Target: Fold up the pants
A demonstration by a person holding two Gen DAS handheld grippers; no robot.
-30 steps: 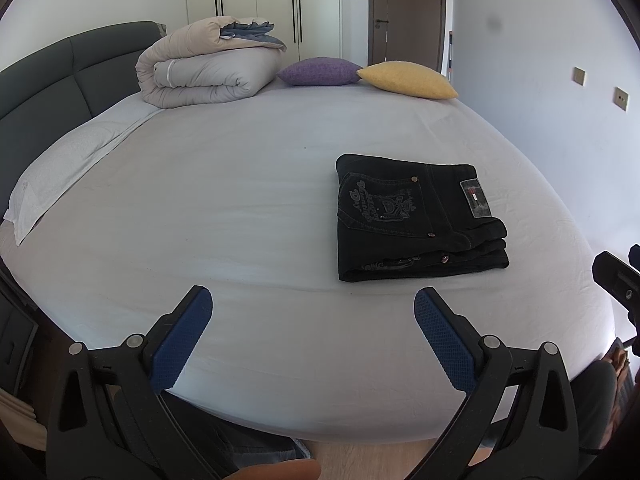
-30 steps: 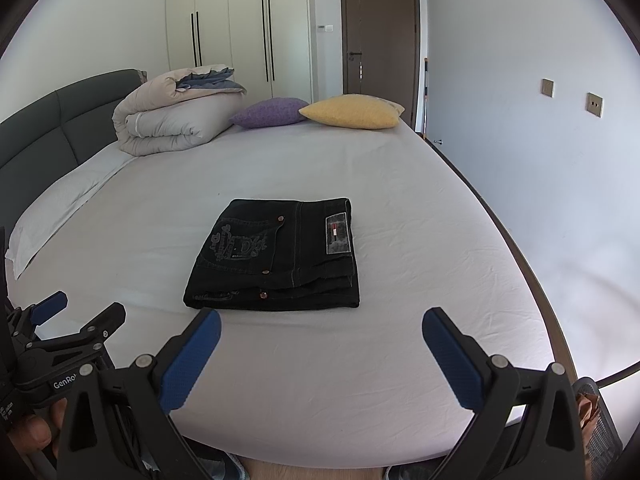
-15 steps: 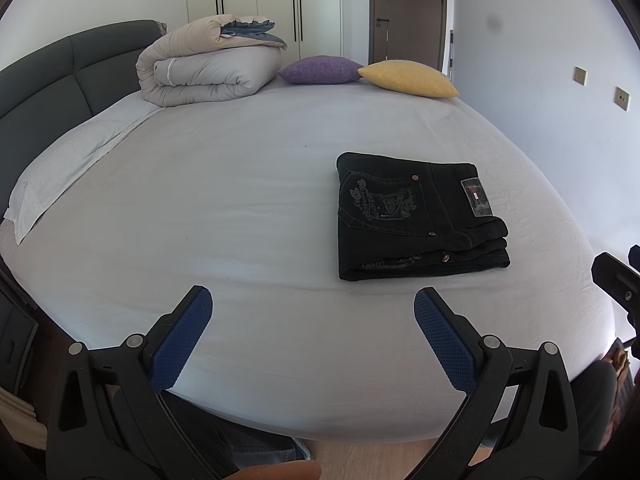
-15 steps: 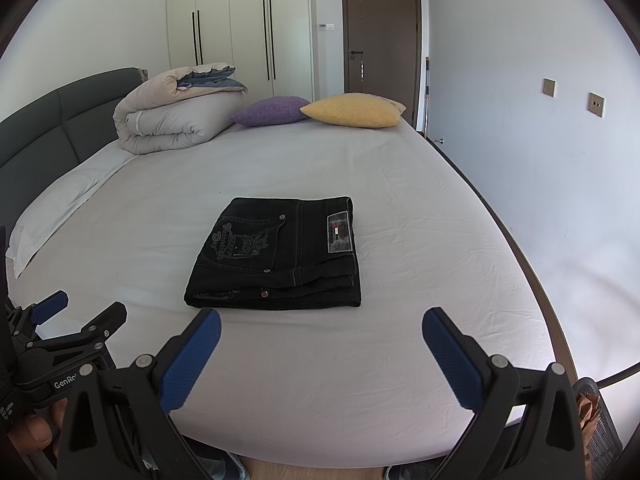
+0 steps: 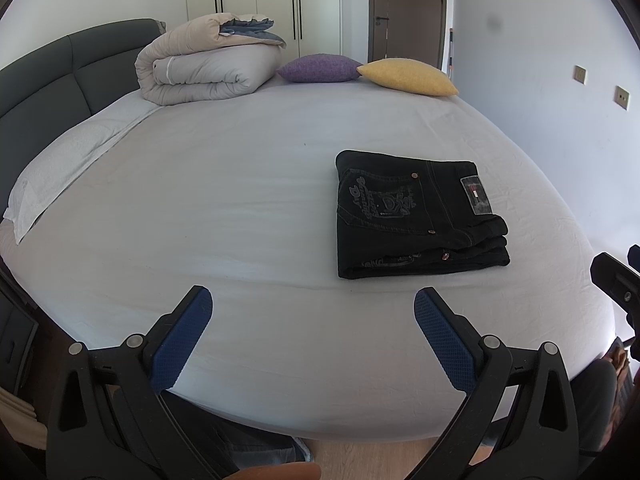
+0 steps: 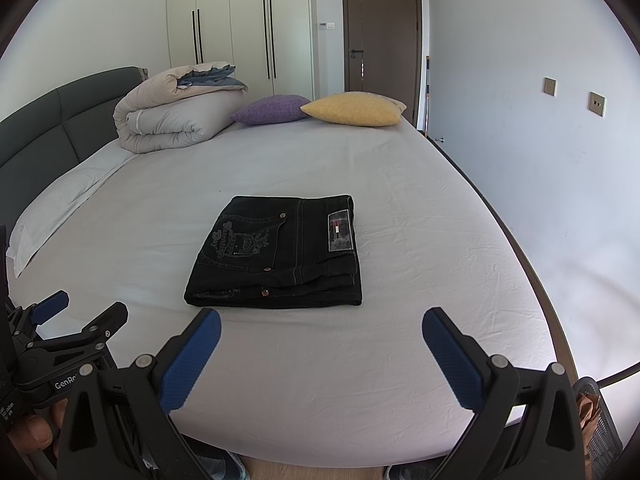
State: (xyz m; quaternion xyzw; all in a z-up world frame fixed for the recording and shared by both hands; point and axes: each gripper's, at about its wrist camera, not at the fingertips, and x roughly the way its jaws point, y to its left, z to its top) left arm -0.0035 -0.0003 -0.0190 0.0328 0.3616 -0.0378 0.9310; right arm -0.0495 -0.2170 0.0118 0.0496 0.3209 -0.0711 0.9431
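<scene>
1. Pants folded into a compact black rectangle, lying flat on the bed, untouched by either gripper.
2. Right gripper spread wide, holding nothing, blue pads apart over the bed's near edge, just short of the pants.
3. Left gripper likewise spread wide and holding nothing, hovering over the near edge of the bed, with the pants ahead and off to its right.
4. Seen from the right wrist view: left gripper low at the left border, beside the pants' near-left corner but clear of the fabric; a fingertip of the hand holding it just visible at the bottom left.
5. Seen from the left wrist view: a black part of the right gripper poking in at the right border, apart from the pants.
6. Pants topped by a back pocket with pale embroidered lettering and a grey waistband patch toward their right side; layered fold edges facing the near side.
7. Pants resting in the near half of the bed, pale sheet bare all around them, lightly creased.
8. Beyond the pants, at the far end of the bed: rolled beige duvet, purple cushion, yellow cushion, in a row from left to right.
9. Left of the pants: white pillow along the dark grey headboard.
10. Behind the bed: white wardrobe and brown door; right of the pants, a plain wall with two switch plates.
</scene>
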